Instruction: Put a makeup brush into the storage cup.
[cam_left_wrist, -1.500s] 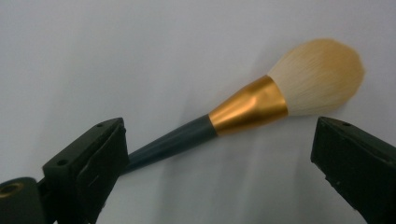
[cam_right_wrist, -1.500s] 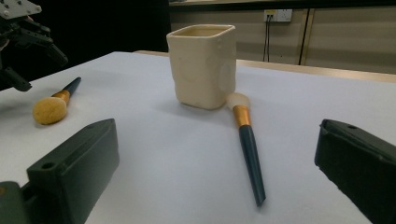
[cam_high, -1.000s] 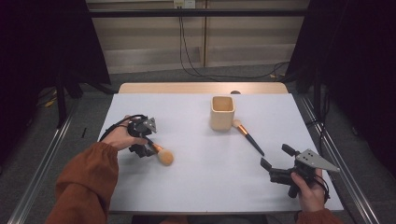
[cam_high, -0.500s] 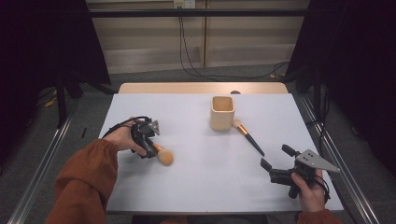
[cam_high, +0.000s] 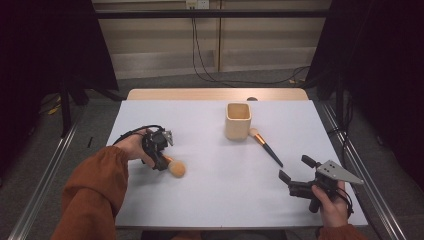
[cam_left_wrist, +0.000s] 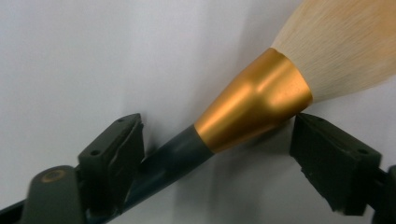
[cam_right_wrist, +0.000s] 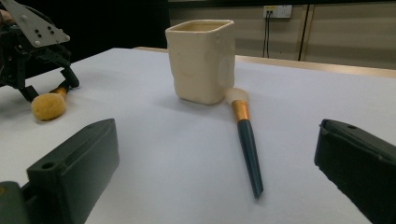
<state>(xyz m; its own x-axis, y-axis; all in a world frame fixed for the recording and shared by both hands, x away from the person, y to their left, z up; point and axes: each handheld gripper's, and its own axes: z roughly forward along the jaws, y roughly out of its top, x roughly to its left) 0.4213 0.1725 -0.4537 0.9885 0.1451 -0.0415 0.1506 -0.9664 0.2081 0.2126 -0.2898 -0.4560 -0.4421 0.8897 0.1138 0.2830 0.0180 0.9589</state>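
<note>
We see the person's left hand (cam_high: 134, 146), in a rust-orange sleeve (cam_high: 95, 192), tilting the left gripper (cam_high: 161, 159) down onto the white table (cam_high: 220, 175). Its jaws are spread, straddling a dark-handled makeup brush with a gold ferrule and fluffy tan bristles (cam_left_wrist: 261, 95) lying flat; whether either jaw touches it we cannot tell. The right gripper (cam_high: 294, 176) hovers near the table's right front, jaws wide apart and empty. Beyond it a slimmer dark-handled brush (cam_right_wrist: 245, 135) lies with its bristles touching a cream square cup (cam_right_wrist: 201, 59).
</note>
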